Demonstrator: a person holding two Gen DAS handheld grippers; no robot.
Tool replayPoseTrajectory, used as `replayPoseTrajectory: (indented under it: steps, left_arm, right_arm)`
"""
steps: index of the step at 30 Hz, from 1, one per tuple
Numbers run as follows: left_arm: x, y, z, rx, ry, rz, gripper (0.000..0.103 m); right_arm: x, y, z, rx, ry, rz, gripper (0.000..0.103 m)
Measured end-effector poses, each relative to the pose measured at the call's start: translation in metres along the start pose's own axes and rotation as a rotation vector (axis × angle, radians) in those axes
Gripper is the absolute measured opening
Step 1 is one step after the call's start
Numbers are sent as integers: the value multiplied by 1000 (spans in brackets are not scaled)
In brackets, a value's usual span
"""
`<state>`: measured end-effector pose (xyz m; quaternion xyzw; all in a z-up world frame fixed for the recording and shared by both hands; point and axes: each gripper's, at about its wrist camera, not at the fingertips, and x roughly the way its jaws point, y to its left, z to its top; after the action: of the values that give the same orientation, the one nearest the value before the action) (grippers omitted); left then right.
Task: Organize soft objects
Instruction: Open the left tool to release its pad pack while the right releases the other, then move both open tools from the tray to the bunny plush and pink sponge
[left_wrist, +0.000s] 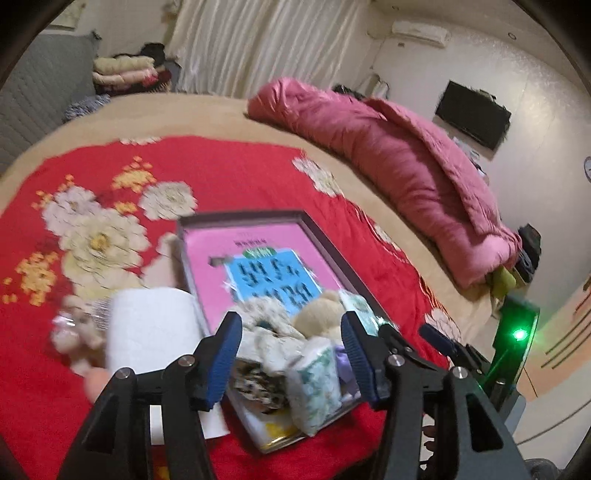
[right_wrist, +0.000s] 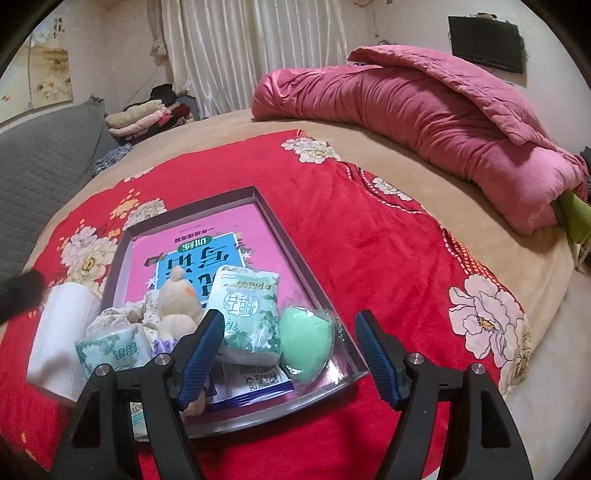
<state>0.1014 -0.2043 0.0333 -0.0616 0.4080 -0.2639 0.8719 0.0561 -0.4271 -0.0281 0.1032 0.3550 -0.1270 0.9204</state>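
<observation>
Landmark: the shallow dark-rimmed cardboard tray (right_wrist: 291, 236) w/ a pink booklet lining its floor, sitting on the red floral blanket (right_wrist: 369, 240) on the bed.

Left of tray, just outside its left wall: white toilet-paper roll (right_wrist: 59, 339), upright, touching or nearly touching the wall. Further left a small beige plush toy (left_wrist: 74, 332) lies on the blanket, blurred.

Inside tray, near end, left to right: green-print tissue pack (right_wrist: 110, 350), flowery crumpled cloth (right_wrist: 114, 317), cream plush duck (right_wrist: 177, 299), bigger white-green "Flower" tissue pack (right_wrist: 247, 314), mint-green sponge in clear wrap (right_wrist: 306, 339) at the right wall.

My left gripper (left_wrist: 291, 354) hangs over the near-end pile, jaws released, nothing pinched between them. My right gripper (right_wrist: 288, 350) hovers over the Flower pack and sponge, jaws also released, empty.

Judgement: most soft stuff is in already; roll and small plush remain outside. To do it well, I'd take the roll across its sides w/ left jaws, squeeze lightly so it doesn't crush, and set it in the far, bare half of the tray, not on the pile. Right stays clear.
</observation>
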Motion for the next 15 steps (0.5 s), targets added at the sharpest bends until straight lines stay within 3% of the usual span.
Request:
replayPoseTrajectory:
  steps: [12,15]
  left_arm:
    - [-59,56,3,-98,-84,80,60]
    - [-73,72,-7,-114,-98,131,60]
  right_arm:
    - [-8,6,1,-29,-36,-14,76]
    - [-11,7,1,-36,-55,-19,76]
